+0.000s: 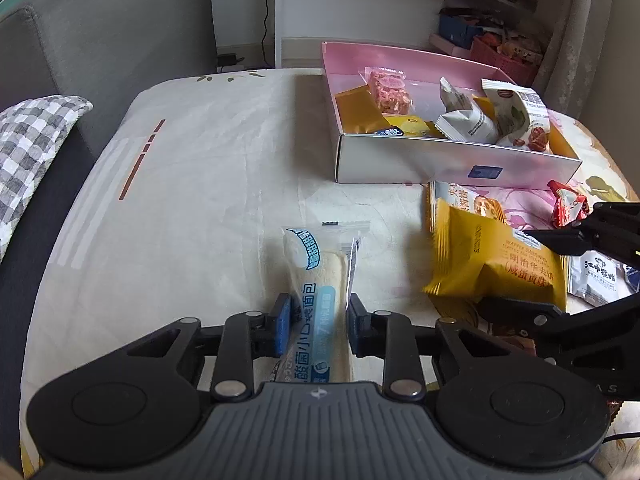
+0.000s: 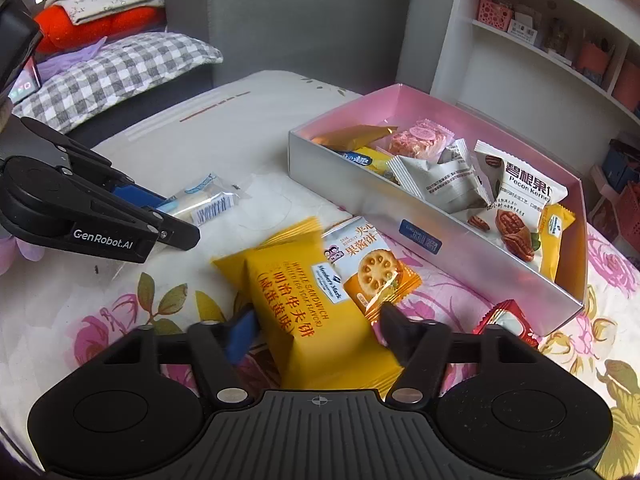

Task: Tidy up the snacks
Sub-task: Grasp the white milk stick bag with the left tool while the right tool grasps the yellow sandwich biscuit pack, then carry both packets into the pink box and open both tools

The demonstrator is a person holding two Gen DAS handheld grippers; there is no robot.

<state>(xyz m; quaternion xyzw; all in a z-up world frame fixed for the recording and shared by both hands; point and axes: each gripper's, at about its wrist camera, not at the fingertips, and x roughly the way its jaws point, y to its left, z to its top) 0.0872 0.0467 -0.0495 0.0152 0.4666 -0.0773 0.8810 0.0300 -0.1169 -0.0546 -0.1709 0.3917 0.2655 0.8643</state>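
Note:
My left gripper (image 1: pixel 318 314) is shut on a white-and-blue bread packet (image 1: pixel 320 280), seen from the side in the right wrist view (image 2: pixel 200 200). My right gripper (image 2: pixel 316 324) has its blurred jaws around a yellow waffle sandwich packet (image 2: pixel 316 316), also visible in the left wrist view (image 1: pixel 496 264); whether they grip it is unclear. An orange-and-white biscuit packet (image 2: pixel 372 268) lies partly under it. The pink-lined snack box (image 2: pixel 400 208) holds several packets, among them a pecan bag (image 2: pixel 524 196) and a pink nougat bar (image 2: pixel 416 140).
A red candy packet (image 2: pixel 504 316) lies beside the box's near corner. A white packet (image 1: pixel 596 280) lies at the right. The bed cover (image 1: pixel 200 200) spreads to the left. A checked pillow (image 2: pixel 120 72), a grey headboard and white shelves (image 2: pixel 540 40) surround the bed.

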